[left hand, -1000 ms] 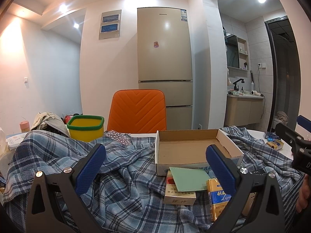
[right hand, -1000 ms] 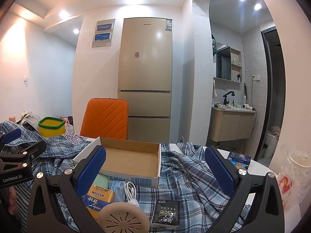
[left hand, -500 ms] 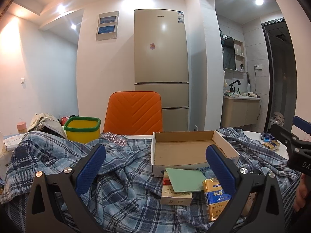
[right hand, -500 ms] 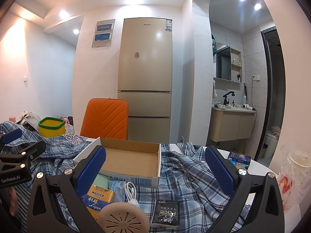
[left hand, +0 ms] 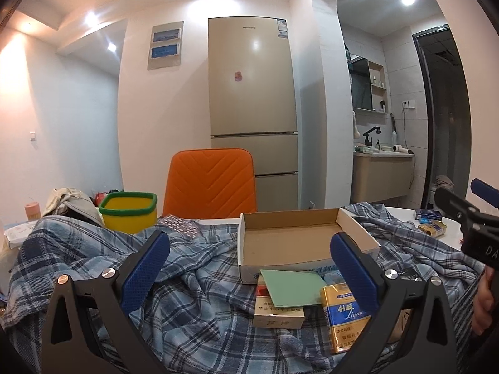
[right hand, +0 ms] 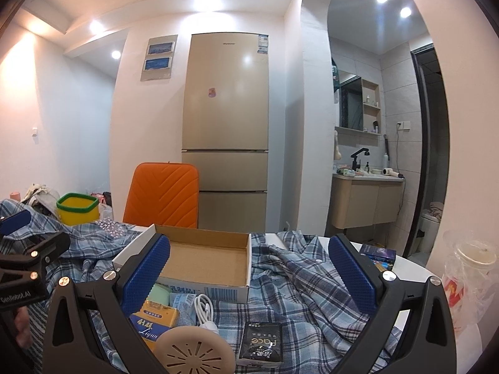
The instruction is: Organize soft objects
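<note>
A crumpled blue plaid shirt (left hand: pixel 199 296) lies spread over the table, also in the right wrist view (right hand: pixel 299 280). An empty open cardboard box (left hand: pixel 293 243) sits on it, also seen in the right wrist view (right hand: pixel 205 258). My left gripper (left hand: pixel 249 265) is open and empty above the shirt, just short of the box. My right gripper (right hand: pixel 249 265) is open and empty, to the right of the left one, over the shirt and small items. Each gripper shows at the edge of the other's view.
A green card (left hand: pixel 293 286), a white carton (left hand: pixel 277 311) and a gold cigarette pack (left hand: pixel 346 318) lie before the box. A round beige disc (right hand: pixel 193 352), white cable (right hand: pixel 204 308) and black sachet (right hand: pixel 262 342) lie near. A yellow bin (left hand: pixel 129 210), orange chair (left hand: pixel 209 184) and plastic bag (right hand: pixel 467 280) stand around.
The left wrist view has shifted slightly, so the box and chair sit a little further left and lower in frame. The right gripper has stayed still. Both stay open.
</note>
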The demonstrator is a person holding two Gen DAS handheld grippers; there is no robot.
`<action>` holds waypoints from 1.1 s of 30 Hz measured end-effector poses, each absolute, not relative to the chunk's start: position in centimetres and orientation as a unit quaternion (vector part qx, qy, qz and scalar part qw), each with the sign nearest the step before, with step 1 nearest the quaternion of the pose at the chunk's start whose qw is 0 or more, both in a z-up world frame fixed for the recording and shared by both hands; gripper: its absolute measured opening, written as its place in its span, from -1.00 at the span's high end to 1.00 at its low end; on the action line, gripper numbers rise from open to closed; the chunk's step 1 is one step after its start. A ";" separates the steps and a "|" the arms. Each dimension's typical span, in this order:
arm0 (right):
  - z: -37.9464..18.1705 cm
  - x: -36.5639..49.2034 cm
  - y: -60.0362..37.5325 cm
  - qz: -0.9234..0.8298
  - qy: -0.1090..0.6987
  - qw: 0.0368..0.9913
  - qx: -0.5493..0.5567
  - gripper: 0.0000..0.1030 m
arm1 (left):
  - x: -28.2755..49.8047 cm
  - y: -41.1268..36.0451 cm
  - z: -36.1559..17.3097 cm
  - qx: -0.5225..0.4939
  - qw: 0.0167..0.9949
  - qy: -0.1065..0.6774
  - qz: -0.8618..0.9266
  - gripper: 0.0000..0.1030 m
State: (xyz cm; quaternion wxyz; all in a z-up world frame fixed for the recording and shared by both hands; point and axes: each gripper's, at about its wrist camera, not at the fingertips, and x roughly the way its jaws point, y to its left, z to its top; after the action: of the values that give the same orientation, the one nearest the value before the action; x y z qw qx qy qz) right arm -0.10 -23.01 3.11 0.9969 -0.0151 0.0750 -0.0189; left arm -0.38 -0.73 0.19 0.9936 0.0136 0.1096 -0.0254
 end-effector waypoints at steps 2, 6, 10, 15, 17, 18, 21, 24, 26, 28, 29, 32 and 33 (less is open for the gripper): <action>3.1 -0.2 -23.3 -0.018 0.072 0.997 -0.009 -1.00 | -0.2 -0.6 0.2 0.010 0.993 0.112 -0.026 -0.99; 2.8 -0.4 -23.3 -0.018 0.069 0.997 -0.011 -1.00 | -0.2 -0.7 0.2 0.012 0.993 0.111 -0.031 -0.99; 2.7 -0.6 -22.8 -0.019 0.063 0.998 -0.020 -1.00 | -0.2 -0.9 0.3 0.016 0.993 0.112 -0.033 -0.99; 2.6 -0.6 -23.1 -0.024 0.062 0.998 -0.016 -1.00 | -0.4 -0.6 0.3 0.009 0.994 0.106 -0.032 -0.99; 2.5 -0.5 -23.1 -0.026 0.062 0.998 -0.013 -1.00 | -0.6 -0.6 0.3 0.011 0.994 0.102 -0.032 -0.99; 2.6 -0.6 -23.2 -0.026 0.062 0.998 -0.013 -1.00 | -0.6 -0.7 0.4 0.011 0.994 0.100 -0.032 -0.99; 2.6 -0.7 -23.3 -0.027 0.060 0.998 -0.015 -1.00 | -1.0 -0.6 0.6 0.011 0.995 0.092 -0.033 -0.99; 2.7 -0.7 -23.4 -0.026 0.059 0.998 -0.017 -1.00 | -1.0 -0.6 0.9 0.015 0.995 0.093 -0.026 -0.99; 2.9 -0.7 -23.4 -0.025 0.060 0.998 -0.018 -1.00 | -0.8 -0.5 1.3 0.012 0.994 0.103 -0.028 -0.99; 3.3 -0.6 -23.4 -0.025 0.066 0.997 -0.016 -1.00 | -0.5 -0.3 1.6 0.008 0.993 0.116 -0.024 -0.99; 3.5 -0.6 -23.3 -0.026 0.070 0.997 -0.015 -1.00 | -0.5 -0.2 1.8 0.010 0.992 0.122 -0.020 -0.99; 4.2 -0.5 -23.4 -0.018 0.083 0.996 -0.005 -1.00 | -0.6 -0.5 2.1 0.027 0.992 0.120 -0.013 -0.99; 4.5 -0.5 -23.4 -0.017 0.085 0.996 -0.002 -1.00 | -0.7 -0.7 2.2 0.032 0.992 0.119 -0.011 -0.99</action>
State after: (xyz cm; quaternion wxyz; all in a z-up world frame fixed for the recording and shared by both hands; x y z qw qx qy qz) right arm -0.55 -23.43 4.55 0.9962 -0.0024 0.0853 -0.0174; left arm -0.73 -0.67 2.19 0.9923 0.0321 0.1191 -0.0108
